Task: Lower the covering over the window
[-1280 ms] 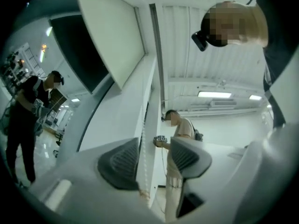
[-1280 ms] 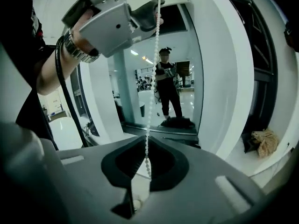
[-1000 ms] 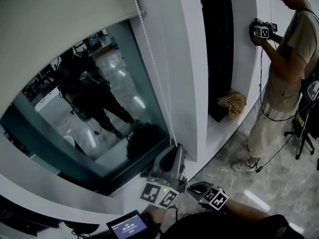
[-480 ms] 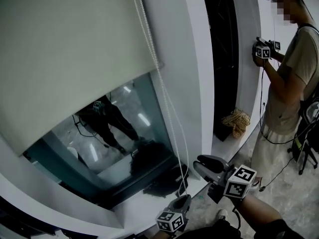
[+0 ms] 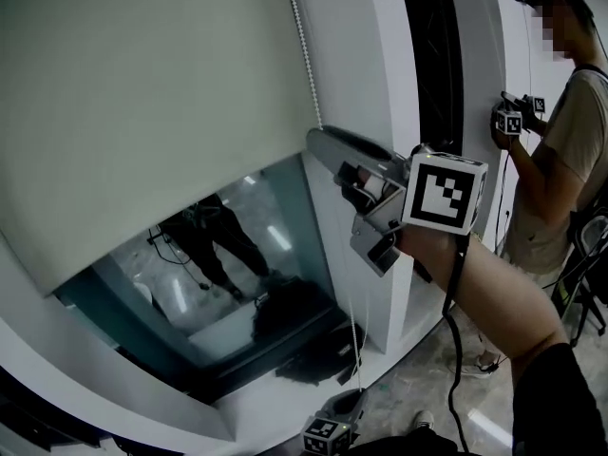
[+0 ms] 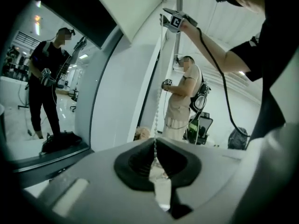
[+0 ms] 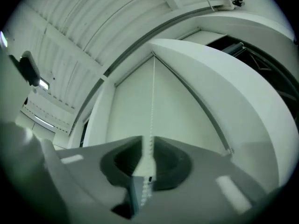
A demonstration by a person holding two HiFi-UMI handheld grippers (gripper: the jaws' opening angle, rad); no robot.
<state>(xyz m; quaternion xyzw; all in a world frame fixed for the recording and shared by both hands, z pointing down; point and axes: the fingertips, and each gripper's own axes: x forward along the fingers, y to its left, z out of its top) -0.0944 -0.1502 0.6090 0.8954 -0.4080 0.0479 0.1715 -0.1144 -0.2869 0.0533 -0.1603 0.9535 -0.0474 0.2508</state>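
Step in hand: regrip of bead chain (image 5: pixel 302 46). Blind (image 5: pixel 142 112) part-lowered, window glass (image 5: pixel 218 255) below it bare. Left gripper (image 6: pixel 155 155) low, clamped on chain. Right gripper (image 7: pixel 145 148) raised, jaws just opened, chain apparently loose between. Next: close right on chain, release left, draw down.

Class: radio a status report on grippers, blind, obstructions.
Left gripper shut on bead chain, low. Right gripper high, jaws just opened, chain between, ungripped. Blind part-way down. No obstruction seen.
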